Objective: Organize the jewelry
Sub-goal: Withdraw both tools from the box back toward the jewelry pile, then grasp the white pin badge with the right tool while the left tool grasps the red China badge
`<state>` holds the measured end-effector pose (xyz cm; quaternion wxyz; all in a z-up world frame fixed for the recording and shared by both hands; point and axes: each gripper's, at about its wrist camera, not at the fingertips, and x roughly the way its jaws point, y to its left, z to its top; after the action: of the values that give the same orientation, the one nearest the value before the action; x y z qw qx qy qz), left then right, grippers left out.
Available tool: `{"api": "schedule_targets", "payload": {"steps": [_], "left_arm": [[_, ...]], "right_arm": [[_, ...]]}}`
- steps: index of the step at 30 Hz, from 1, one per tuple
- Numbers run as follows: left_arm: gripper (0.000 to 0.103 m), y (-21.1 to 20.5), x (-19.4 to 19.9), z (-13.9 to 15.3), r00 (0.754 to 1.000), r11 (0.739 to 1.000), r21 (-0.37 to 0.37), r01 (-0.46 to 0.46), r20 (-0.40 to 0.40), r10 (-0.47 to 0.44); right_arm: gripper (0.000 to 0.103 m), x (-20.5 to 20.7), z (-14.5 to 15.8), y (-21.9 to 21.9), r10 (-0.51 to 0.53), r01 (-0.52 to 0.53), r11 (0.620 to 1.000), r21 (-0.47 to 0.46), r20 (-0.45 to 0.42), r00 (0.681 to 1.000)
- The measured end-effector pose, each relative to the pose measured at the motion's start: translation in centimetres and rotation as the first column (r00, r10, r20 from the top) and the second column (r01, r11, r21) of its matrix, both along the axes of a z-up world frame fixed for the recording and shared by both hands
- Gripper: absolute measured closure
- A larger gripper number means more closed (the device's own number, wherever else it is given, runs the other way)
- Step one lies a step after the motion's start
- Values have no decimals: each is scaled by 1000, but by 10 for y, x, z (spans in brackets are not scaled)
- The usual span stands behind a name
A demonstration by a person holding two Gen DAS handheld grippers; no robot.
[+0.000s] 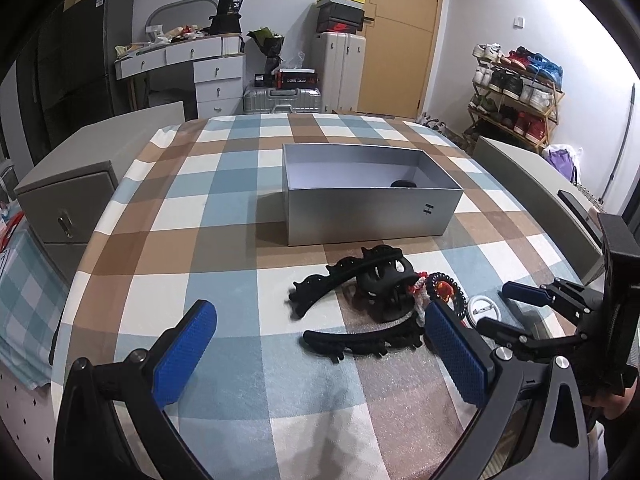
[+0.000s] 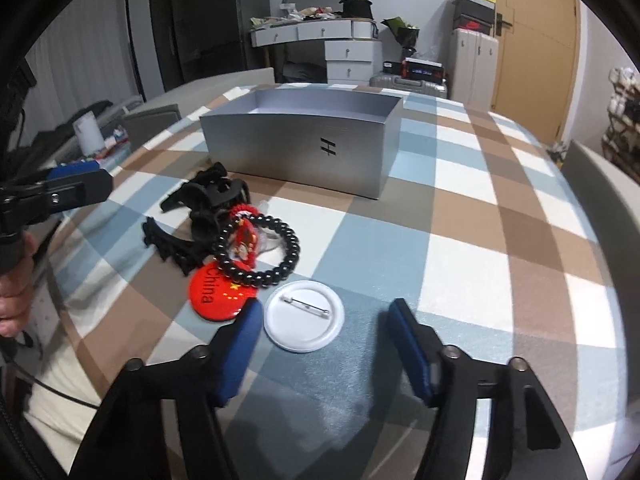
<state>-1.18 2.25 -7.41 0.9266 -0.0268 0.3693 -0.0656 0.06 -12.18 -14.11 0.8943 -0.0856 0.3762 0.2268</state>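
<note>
A pile of accessories lies on the checked tablecloth (image 1: 240,240) in front of an open silver box (image 1: 372,212). It holds a black claw clip (image 1: 384,284), flat black hair clips (image 1: 360,344), a black bead bracelet (image 2: 256,248) and a red "China" badge (image 2: 216,296). A white pin badge (image 2: 305,318) lies back-up between the fingertips of my right gripper (image 2: 324,308); the pads stand apart from it. My left gripper (image 1: 320,344) is wide open over the nearest flat clip. A dark item (image 1: 403,184) rests inside the box.
A grey cabinet (image 1: 68,208) stands by the table's left side and a grey chair back (image 1: 520,172) by its right. A hand (image 2: 16,300) holds the left gripper's handle. Drawers, suitcases and a shoe rack (image 1: 516,92) stand farther back.
</note>
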Motion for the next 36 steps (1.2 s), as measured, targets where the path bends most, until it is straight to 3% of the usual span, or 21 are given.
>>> {"api": "schedule_targets", "payload": {"steps": [6, 11, 12, 13, 15, 22, 27, 28, 31, 36], "left_arm": [[1, -1, -1, -2, 1000, 1000, -4, 3, -16, -3], [1, -4, -4, -2, 1000, 1000, -7, 17, -23, -17], [1, -5, -5, -2, 999, 1000, -12, 26, -24, -26], [1, -6, -5, -2, 999, 999, -19, 38, -24, -38], [1, -11, -7, -2, 996, 995, -47, 85, -27, -86], [1, -39, -7, -3, 977, 978, -39, 206, -45, -207], [1, -42, -4, -9, 973, 976, -45, 212, -79, -215], [1, -41, -3, -10, 974, 977, -48, 208, -86, -212], [1, -40, -3, -12, 975, 979, -52, 197, -98, -201], [1, -37, -2, -13, 977, 982, -50, 180, -109, -185]], "right_arm": [[63, -6, -1, 11, 39, -38, 999, -37, 26, 999], [66, -8, 0, 12, 31, -30, 999, -31, 41, 999], [70, -8, 1, 10, 26, -26, 1000, -11, 43, 999], [85, -8, 3, 6, 14, -14, 1000, 4, 51, 999], [90, -5, 8, 0, -6, 4, 999, 46, 39, 999], [90, -6, 2, -5, -3, 3, 995, 97, -4, 1000], [87, -9, 7, -8, 9, -11, 993, 120, 15, 1000], [84, -10, 7, -9, 8, -10, 992, 127, 14, 1000], [58, -10, 7, -5, 30, -30, 992, 124, 5, 1000], [58, -11, 3, 11, 39, -40, 999, 33, 21, 999]]}}
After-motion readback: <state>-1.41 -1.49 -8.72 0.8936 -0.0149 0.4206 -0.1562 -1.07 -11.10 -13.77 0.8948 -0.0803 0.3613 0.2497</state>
